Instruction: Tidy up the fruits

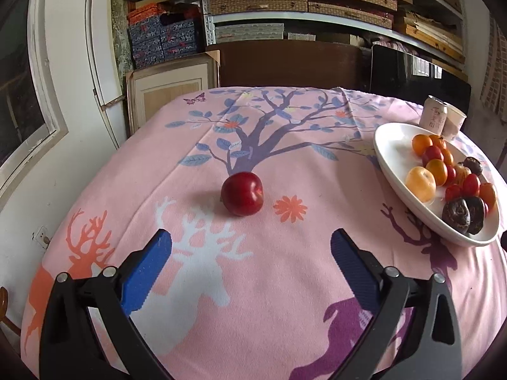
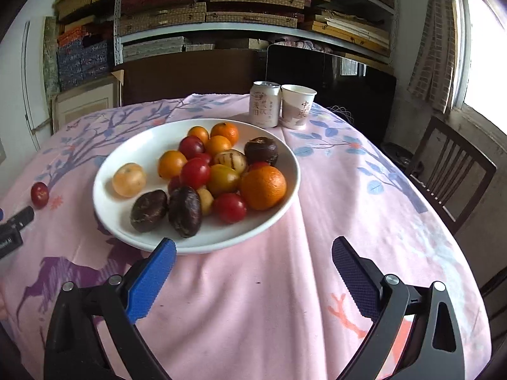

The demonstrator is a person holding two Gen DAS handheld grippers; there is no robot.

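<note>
You're in lived-in home room doubling as storage. Tabletop under pink cloth printed with deer and trees. Metal shelving behind, crammed with woven boxes and patterned cases. Wooden chair to your right, near bright window. Drink can, paper cup on cloth.

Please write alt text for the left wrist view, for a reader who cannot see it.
A single red fruit lies on a pink tablecloth, ahead of the open left gripper. At the right, a white plate holds mixed fruits.
</note>
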